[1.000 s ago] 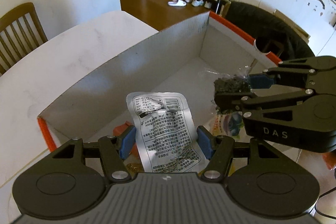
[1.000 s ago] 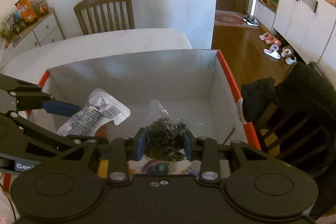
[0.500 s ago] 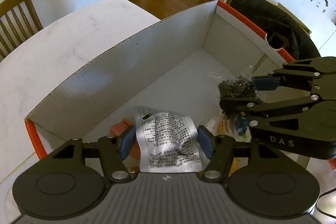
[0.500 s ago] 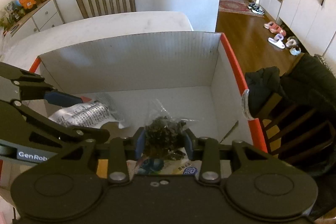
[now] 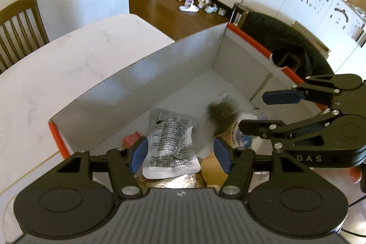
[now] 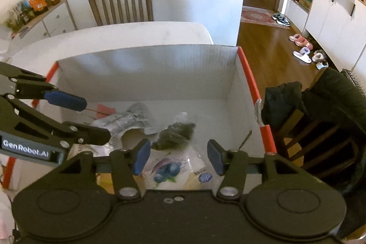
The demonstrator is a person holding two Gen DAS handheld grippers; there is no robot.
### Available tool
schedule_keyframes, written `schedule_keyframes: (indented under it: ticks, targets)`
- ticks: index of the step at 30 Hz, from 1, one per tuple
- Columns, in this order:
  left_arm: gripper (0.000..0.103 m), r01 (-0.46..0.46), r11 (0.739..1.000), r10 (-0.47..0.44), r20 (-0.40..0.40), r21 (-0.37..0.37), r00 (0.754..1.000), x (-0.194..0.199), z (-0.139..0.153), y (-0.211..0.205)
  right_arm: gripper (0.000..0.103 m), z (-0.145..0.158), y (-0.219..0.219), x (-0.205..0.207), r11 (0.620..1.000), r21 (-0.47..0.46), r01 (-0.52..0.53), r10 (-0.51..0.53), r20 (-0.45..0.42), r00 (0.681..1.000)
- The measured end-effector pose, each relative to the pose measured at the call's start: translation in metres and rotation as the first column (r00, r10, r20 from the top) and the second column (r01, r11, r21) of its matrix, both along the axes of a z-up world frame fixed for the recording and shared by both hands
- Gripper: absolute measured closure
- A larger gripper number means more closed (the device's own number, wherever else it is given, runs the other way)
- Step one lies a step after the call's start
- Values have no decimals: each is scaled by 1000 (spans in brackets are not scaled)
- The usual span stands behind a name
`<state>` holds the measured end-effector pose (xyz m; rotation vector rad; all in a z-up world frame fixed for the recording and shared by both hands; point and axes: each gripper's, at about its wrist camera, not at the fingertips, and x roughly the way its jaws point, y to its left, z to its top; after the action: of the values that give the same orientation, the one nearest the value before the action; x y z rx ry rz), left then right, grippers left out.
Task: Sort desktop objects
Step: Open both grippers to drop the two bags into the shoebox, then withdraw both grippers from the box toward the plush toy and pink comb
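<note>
Both packets have left my grippers since a second ago: the silver pouch [image 5: 170, 148] lies in the box [image 5: 137, 77] below my open left gripper [image 5: 180, 153], and the dark bag [image 6: 176, 135] drops from my opening right gripper [image 6: 177, 156], sorted together

Daylit room, both views bright. Strong light from right in left wrist view; wooden floor [image 5: 169, 13] shines with glare, white table [image 5: 68, 70] near overexposed. Box [image 5: 137, 86] interior evenly lit, soft shadows along its walls. Dark packet [image 5: 220, 116] smeared by motion blur in left wrist view, sharper in right wrist view [image 6: 176, 135]. Heavy fisheye bending at edges; dark vignette in right wrist view's top corners. Claw bodies in foreground near black, little detail.
</note>
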<state>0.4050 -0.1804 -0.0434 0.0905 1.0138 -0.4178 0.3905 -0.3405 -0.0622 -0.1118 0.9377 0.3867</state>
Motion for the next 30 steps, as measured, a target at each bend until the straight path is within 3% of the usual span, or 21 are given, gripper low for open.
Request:
schedule_keyframes:
  ticks: [2,7,10,18,30]
  targets:
    - [41,-3,1000,3,9,-11,1000,-4,5,3,35,6,-2,-5,1000,14,-2,2,14,1000]
    - [41,-7,998,9,33,-56,999,-18,19,13,33,22,-2,-20,999,47,-12,10,34,999]
    - [34,-2,997,6,51,-76,999,-29,28,19,32,32,-2,-31,997,75,-14,10,44,999]
    - [34,18,994,-6,104,-112,995,-67,50,39,32,58,4,-66,992,129,-18,7,87,996]
    - [34,37,987,-16,136,-154,991,-114,64,83,26,81,40,-118,990,137,-17,-2,134,991]
